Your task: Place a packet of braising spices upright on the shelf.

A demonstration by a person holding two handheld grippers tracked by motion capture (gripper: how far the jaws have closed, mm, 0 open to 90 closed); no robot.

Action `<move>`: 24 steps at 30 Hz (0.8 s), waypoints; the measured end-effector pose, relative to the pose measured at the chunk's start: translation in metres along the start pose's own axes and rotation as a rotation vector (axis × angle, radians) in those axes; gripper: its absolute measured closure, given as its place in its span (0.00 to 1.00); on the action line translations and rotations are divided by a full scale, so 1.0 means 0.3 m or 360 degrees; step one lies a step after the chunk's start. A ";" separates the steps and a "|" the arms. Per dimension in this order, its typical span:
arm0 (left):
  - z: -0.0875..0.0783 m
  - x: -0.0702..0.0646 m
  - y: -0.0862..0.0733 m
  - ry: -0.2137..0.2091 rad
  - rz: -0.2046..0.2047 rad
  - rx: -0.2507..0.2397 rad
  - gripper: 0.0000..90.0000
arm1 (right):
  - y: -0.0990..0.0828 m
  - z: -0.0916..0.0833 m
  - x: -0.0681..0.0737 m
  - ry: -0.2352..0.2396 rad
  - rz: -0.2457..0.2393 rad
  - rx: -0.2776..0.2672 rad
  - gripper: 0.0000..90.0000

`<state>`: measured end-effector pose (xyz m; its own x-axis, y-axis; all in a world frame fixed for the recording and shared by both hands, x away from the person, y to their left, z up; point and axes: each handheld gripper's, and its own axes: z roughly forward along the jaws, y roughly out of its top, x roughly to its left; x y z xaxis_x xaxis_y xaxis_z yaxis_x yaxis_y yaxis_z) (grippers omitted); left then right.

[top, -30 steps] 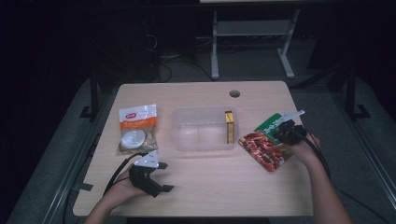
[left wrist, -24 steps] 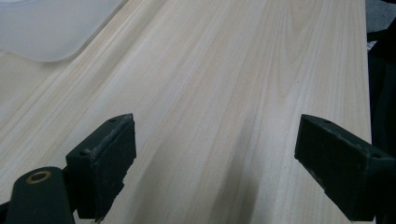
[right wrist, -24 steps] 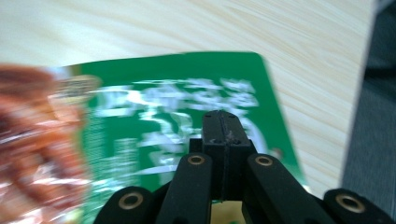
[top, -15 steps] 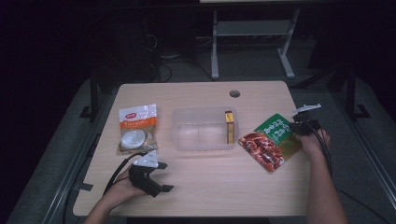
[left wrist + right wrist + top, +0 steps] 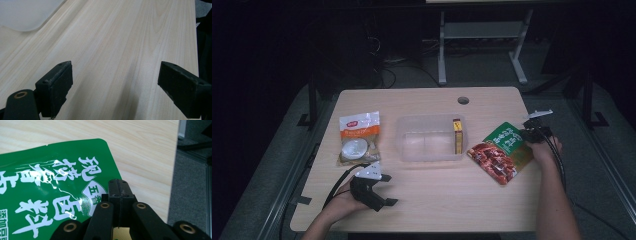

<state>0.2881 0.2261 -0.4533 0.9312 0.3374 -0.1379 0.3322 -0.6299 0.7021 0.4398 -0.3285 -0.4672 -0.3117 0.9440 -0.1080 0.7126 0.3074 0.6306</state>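
A dark room is surrounding the pale wooden table point(image 5: 432, 205) where I am working. Near its middle, a clear plastic bin point(image 5: 430, 138) is sitting with a thin yellow box point(image 5: 457, 136) standing inside against its right wall, and an orange-and-white snack bag point(image 5: 358, 137) is lying left of it. The green-and-red seasoning pouch point(image 5: 501, 151) is lying flat just right of the bin; my right claw point(image 5: 118, 185) is pinching its green top edge, jaws pressed together. My left claw point(image 5: 382, 190) is resting on bare wood, jaws spread wide, gripping nothing.
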 end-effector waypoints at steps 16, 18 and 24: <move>0.000 -0.010 0.007 -0.0003 0.0009 -0.0019 0.13 | -0.004 -0.041 0.121 0.0148 -0.0281 0.0056 1.00; 0.000 -0.012 0.008 -0.0002 0.0013 -0.0022 0.13 | -0.011 -0.054 0.138 0.0168 -0.0322 0.0075 1.00; 0.002 -0.011 0.009 0.0001 0.0008 -0.0025 0.13 | -0.044 -0.094 0.179 0.0264 -0.0383 0.0083 1.00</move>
<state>0.2861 0.2230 -0.4514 0.9328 0.3346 -0.1336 0.3249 -0.6206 0.7136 0.3959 -0.2851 -0.4598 -0.5712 0.8121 -0.1196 0.6357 0.5298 0.5614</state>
